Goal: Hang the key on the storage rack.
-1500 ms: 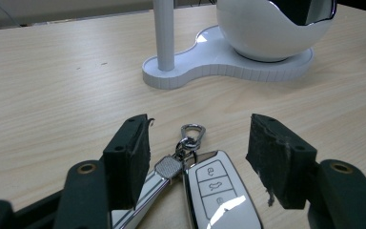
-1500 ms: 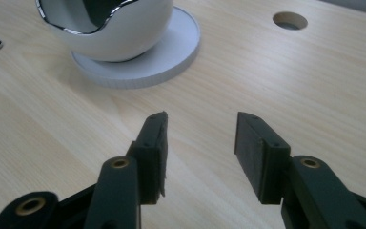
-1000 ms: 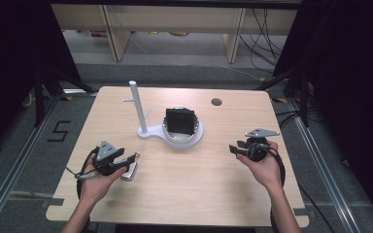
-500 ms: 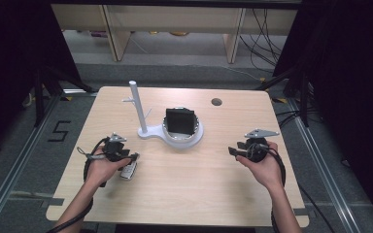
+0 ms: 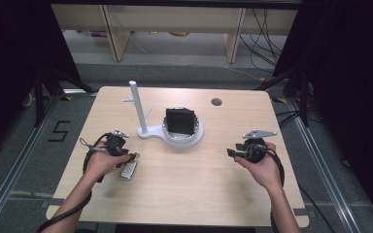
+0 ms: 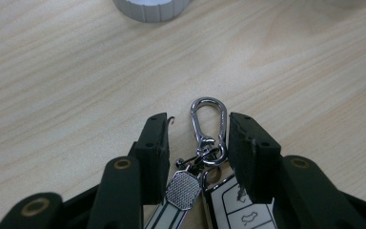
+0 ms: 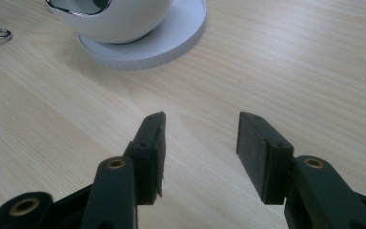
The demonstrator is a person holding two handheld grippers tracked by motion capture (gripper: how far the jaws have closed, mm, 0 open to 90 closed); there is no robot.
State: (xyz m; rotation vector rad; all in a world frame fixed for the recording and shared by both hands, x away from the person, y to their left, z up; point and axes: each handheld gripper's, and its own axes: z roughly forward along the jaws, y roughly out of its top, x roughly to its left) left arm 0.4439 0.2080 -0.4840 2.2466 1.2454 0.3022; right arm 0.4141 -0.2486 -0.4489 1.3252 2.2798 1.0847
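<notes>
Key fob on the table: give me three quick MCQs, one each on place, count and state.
1. Where does the key fob lie?
A. in the white bowl
B. on the table by the left gripper
C. beside the right gripper

2. How many carabiner clips lie between the left gripper's jaws?
A. one
B. two
C. three

3. What do the right gripper's jaws hold?
A. the fob
B. the stand's post
C. nothing

Answers: 1 B, it rests on the table at the left gripper. 2 A, one silver clip shows. 3 C, the right gripper stands open over bare wood.
</notes>
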